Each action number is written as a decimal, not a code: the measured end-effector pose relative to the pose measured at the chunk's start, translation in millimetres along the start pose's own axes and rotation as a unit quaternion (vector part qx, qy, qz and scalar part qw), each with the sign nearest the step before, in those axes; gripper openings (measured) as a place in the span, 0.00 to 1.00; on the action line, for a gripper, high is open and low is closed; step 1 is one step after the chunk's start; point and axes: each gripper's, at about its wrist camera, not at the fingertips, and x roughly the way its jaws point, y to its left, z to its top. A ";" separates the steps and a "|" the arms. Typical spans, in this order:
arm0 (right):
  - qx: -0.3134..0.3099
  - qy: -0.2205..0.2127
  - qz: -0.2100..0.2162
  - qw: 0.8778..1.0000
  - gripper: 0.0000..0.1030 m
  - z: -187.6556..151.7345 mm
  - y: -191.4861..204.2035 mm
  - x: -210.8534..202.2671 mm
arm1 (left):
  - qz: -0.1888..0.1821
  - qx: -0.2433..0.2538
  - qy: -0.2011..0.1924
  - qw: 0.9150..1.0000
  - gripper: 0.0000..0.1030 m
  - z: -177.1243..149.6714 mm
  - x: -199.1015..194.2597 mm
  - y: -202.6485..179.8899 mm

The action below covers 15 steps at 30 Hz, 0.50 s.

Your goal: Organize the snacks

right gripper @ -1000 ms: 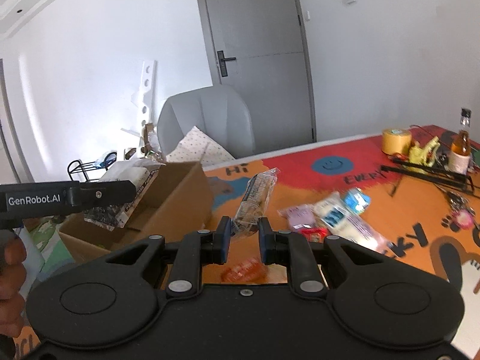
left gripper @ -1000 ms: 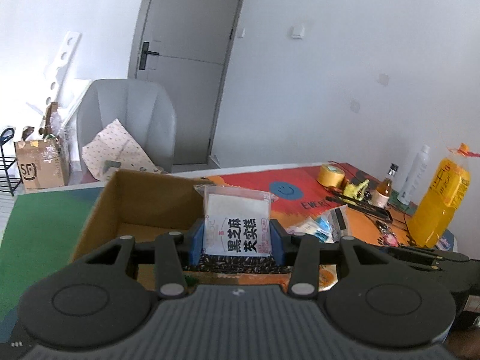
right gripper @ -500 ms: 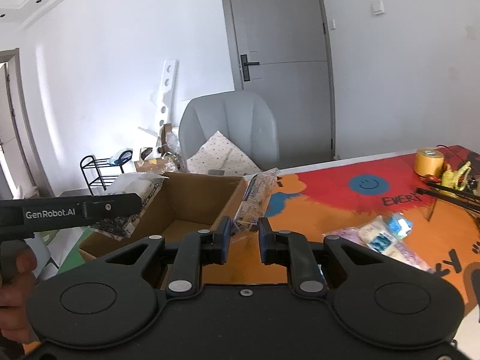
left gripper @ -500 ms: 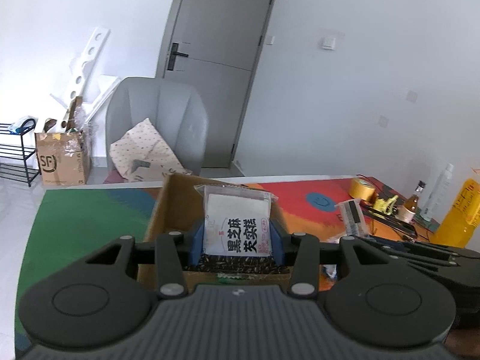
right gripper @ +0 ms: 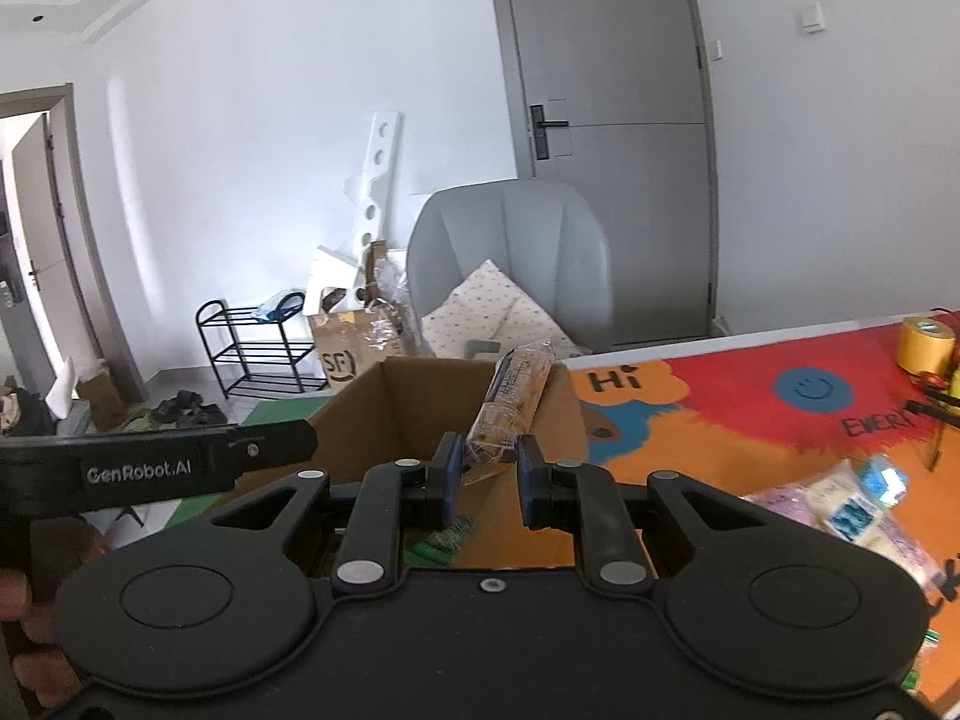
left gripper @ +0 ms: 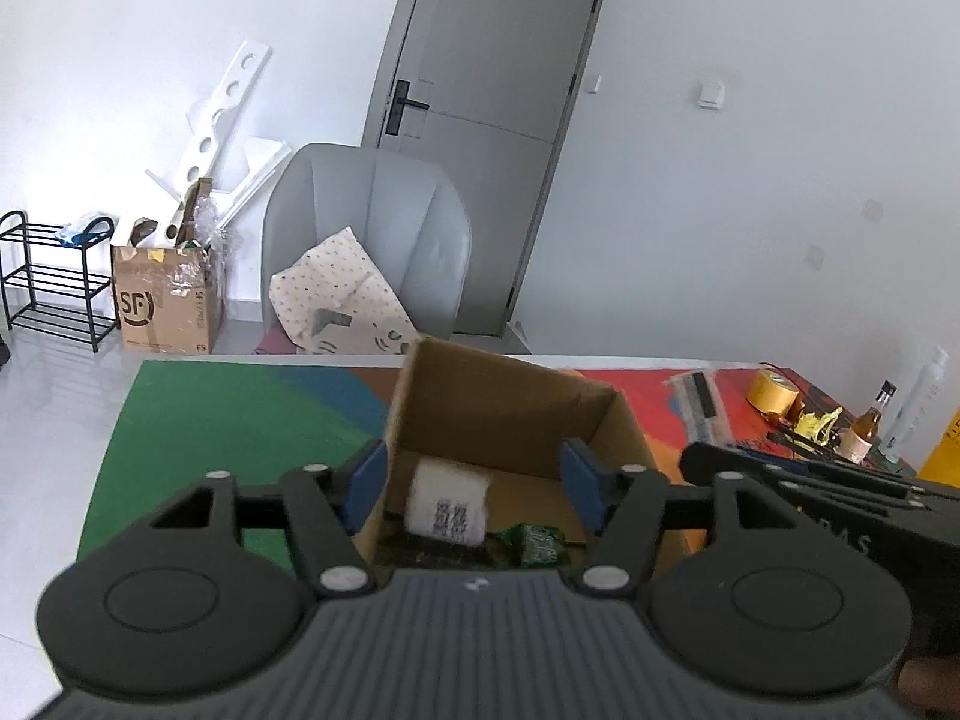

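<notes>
An open cardboard box (left gripper: 510, 402) stands on the colourful mat. My left gripper (left gripper: 474, 480) is open above the box, its blue pads wide apart. A white sesame snack packet (left gripper: 447, 504) lies inside the box below it, next to a green packet (left gripper: 534, 543). My right gripper (right gripper: 489, 477) is shut on a clear brown snack bar packet (right gripper: 510, 402) and holds it over the box's right wall (right gripper: 420, 408). The left gripper's body (right gripper: 156, 468) shows at the left of the right wrist view.
Loose snack packets (right gripper: 852, 498) lie on the mat (right gripper: 750, 402) to the right. A yellow tape roll (right gripper: 927, 345), a small bottle (left gripper: 867, 432) and a white bottle (left gripper: 918, 402) stand at the far right. A grey chair (left gripper: 366, 240) stands behind the table.
My left gripper has opened and the sesame packet has dropped into the box. My right gripper has moved left with the snack bar packet to the box.
</notes>
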 end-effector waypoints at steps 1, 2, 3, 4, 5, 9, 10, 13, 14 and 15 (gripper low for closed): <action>0.001 -0.001 0.006 1.000 0.17 0.8 2.0 0.4 | 0.000 0.001 0.000 1.000 0.65 0.1 -0.5 -0.4; 0.002 -0.002 0.014 1.000 0.17 1.0 2.7 1.2 | 0.001 0.001 -0.001 1.000 0.68 -0.1 -1.2 -0.9; 0.001 -0.001 0.024 1.000 0.19 1.6 3.9 1.9 | 0.001 0.001 -0.001 1.000 0.71 -0.5 -1.9 -1.7; 0.002 0.002 0.032 0.999 0.20 2.2 5.4 2.3 | 0.002 0.000 -0.001 1.000 0.72 -1.1 -2.2 -2.0; 0.003 0.003 0.034 0.999 0.26 2.6 6.3 1.9 | 0.003 -0.002 -0.002 1.000 0.76 -1.6 -2.9 -2.1; 0.013 0.007 0.025 1.000 0.38 1.1 -0.4 -3.8 | 0.009 0.001 -0.003 1.000 0.83 -3.6 -2.9 -3.0; 0.017 0.008 0.022 1.000 0.39 0.8 -2.8 -4.3 | 0.010 0.003 -0.003 1.000 0.84 -4.2 -3.0 -4.2; 0.028 0.008 0.006 1.000 0.46 -3.5 -12.3 -10.7 | 0.007 0.004 -0.001 1.000 0.89 -5.0 -2.5 -8.5; 0.031 0.007 0.001 0.999 0.50 -5.0 -15.4 -12.9 | 0.006 0.005 0.001 1.000 0.90 -5.6 -2.5 -9.8; 0.034 0.006 -0.004 0.999 0.53 -6.6 -17.9 -15.3 | 0.004 0.006 0.002 1.000 0.90 -6.8 -2.6 -12.5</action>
